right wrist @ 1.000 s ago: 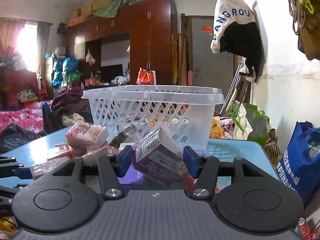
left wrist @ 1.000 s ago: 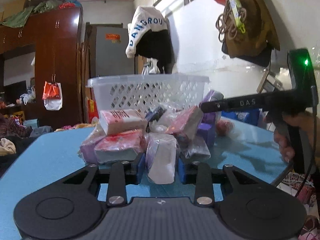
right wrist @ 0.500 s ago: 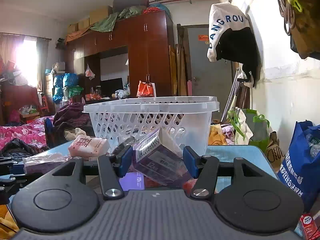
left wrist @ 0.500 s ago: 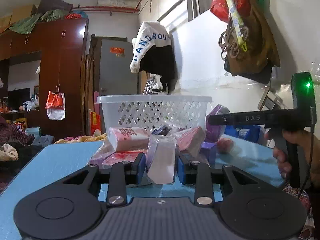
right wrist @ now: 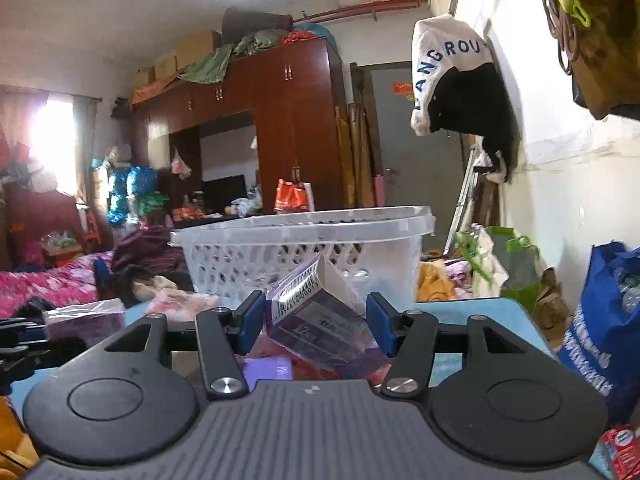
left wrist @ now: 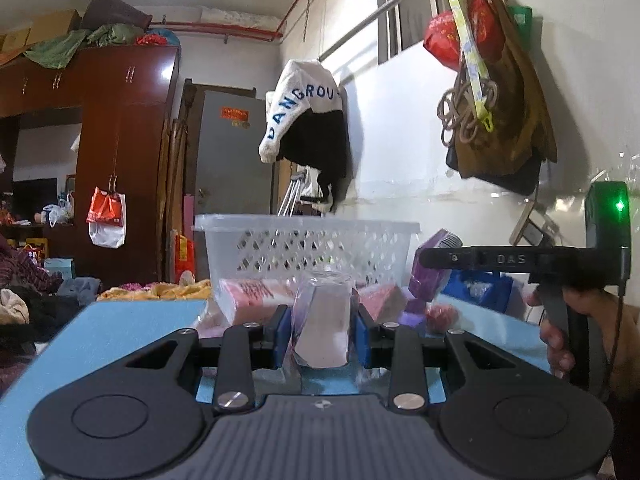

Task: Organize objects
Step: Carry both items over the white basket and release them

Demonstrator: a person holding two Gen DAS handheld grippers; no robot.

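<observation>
Tissue pack [left wrist: 320, 330] in left gripper [left wrist: 320, 334]; barcode on right's purple box [right wrist: 316, 320].

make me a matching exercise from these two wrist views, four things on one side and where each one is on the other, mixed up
Things:
1. white-wrapped packet
2. purple box with a barcode
3. white plastic basket
4. white and black garment with blue letters

Places:
A. hanging on the wall
B. between the fingers of the right gripper
C. standing on the blue table behind the pile of packets
D. between the fingers of the left gripper

Pairs: 1-D, 2-B, 3-C, 4-A
</observation>
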